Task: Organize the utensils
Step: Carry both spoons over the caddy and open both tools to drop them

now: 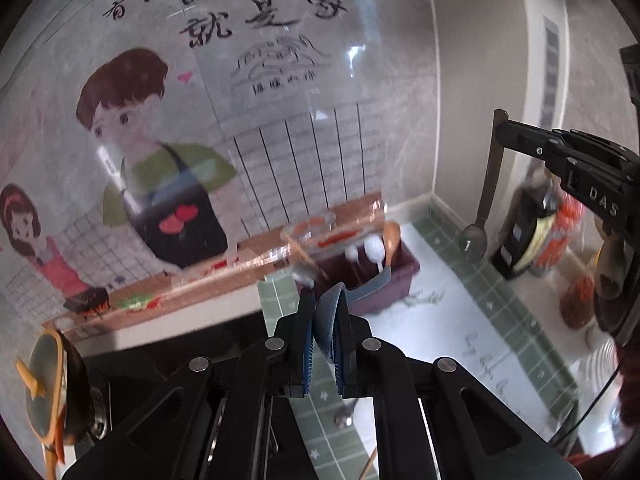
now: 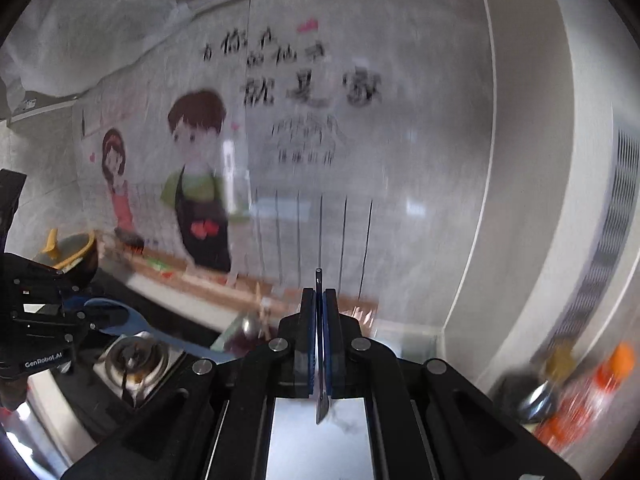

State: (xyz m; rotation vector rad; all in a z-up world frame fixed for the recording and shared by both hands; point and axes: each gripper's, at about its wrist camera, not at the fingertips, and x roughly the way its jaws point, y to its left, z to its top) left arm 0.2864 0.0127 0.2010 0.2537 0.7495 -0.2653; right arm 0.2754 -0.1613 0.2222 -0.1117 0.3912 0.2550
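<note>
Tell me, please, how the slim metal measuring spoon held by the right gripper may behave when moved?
The slim metal measuring spoon looks stiff and light. Pinched near its handle top by the right gripper, bowl hanging down, it might swing or slip, being smooth.

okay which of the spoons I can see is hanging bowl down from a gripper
The metal spoon in the right gripper: it dangles bowl-down by its handle, while the white and orange spoons stand in the purple bin.

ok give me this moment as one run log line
left gripper: shut on blue spoon | right gripper: shut on metal spoon | purple bin: holds spoons
</note>
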